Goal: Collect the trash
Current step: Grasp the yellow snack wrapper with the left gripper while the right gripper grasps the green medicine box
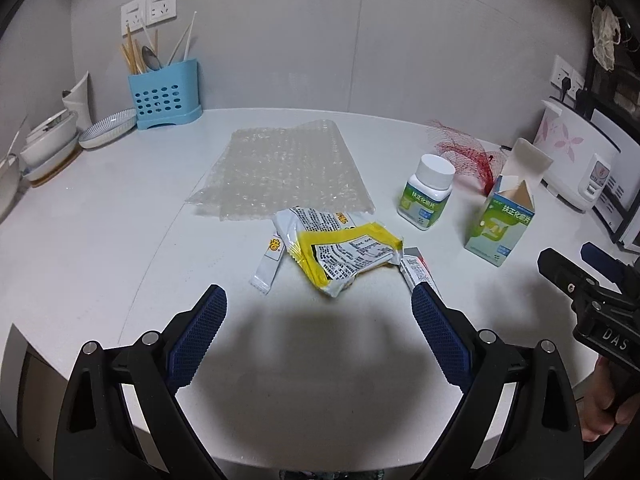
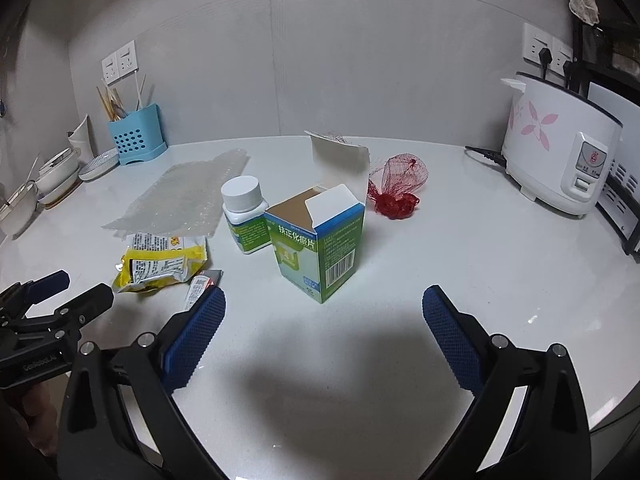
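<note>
Both my grippers spread wide, empty: left gripper (image 1: 319, 305) faces the yellow wrapper (image 1: 346, 258), right gripper (image 2: 323, 307) the open box (image 2: 318, 240) — lined up w/ nearest trash on worktop (image 1: 120, 240).

My white table (image 1: 100, 248) is carrying bubble wrap (image 1: 280, 168), with wrappers (image 1: 340, 256), bottle (image 1: 426, 192) and box (image 1: 500, 228) lying beside it.
</note>
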Action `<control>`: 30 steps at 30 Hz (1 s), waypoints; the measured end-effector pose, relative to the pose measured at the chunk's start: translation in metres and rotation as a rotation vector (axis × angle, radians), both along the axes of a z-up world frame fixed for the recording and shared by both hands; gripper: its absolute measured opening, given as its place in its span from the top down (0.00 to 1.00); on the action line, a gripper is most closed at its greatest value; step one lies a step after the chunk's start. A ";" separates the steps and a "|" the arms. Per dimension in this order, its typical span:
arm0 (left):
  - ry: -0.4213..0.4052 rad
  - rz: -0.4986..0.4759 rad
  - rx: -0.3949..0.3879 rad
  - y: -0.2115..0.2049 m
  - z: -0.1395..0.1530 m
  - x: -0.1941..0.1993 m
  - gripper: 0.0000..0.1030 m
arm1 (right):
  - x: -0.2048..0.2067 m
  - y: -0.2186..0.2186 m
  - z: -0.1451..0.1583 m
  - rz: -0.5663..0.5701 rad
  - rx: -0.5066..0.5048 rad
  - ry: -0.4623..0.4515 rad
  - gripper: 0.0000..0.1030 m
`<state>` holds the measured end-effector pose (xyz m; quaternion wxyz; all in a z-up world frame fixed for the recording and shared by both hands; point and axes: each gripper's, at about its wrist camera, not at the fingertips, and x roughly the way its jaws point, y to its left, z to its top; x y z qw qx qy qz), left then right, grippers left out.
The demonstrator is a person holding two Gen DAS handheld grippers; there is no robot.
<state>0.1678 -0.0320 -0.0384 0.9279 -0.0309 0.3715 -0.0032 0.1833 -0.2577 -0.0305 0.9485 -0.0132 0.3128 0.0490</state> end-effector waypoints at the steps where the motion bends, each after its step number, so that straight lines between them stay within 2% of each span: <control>1: 0.006 0.000 -0.001 -0.001 -0.002 0.007 0.11 | 0.007 -0.001 -0.002 -0.002 0.005 0.007 0.08; 11: 0.093 0.026 -0.011 -0.007 -0.019 0.068 0.11 | 0.056 -0.006 -0.012 0.005 0.050 0.051 0.08; 20: 0.172 0.108 -0.014 0.000 -0.032 0.090 0.12 | 0.072 -0.001 -0.017 0.030 0.065 0.051 0.08; 22: 0.179 0.117 -0.011 0.000 -0.033 0.091 0.16 | 0.072 0.000 -0.018 0.037 0.069 0.048 0.08; 25: 0.177 0.139 0.012 0.000 -0.032 0.091 0.27 | 0.073 0.002 -0.017 0.043 0.068 0.043 0.15; 30: 0.200 0.149 -0.002 0.004 -0.034 0.092 0.54 | 0.073 0.008 -0.017 0.048 0.057 0.049 0.30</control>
